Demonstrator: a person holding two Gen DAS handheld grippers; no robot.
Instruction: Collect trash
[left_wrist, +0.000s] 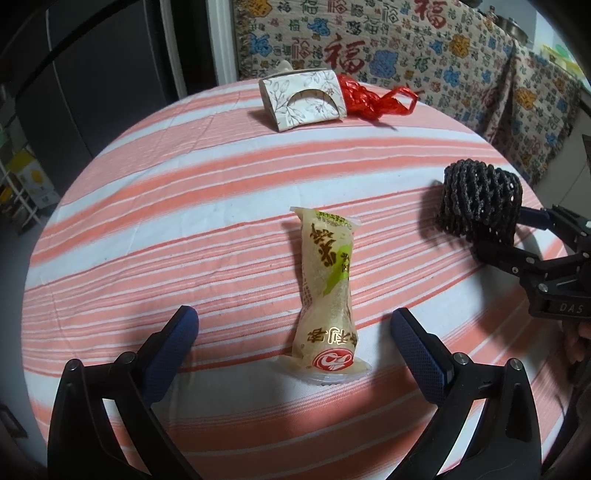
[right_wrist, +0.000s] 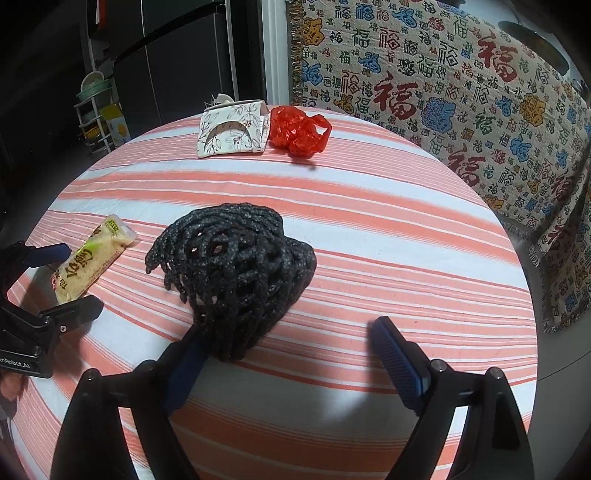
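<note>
Centrally, snack wrapper (left_wrist: 327, 291) on striped tablecloth (left_wrist: 184, 221), floral box (left_wrist: 303, 99) behind

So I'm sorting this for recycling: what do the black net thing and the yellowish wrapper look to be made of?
The black net looks like soft foam mesh, matte and faintly speckled, with open diamond holes, probably a fruit sleeve. The yellowish wrapper looks like thin plastic film, glossy and crinkled, with clear sealed ends.

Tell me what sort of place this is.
Most likely a home dining or living area: a round table under a striped tablecloth, a sofa draped in a patterned throw, and a dark refrigerator with a storage rack behind.
</note>
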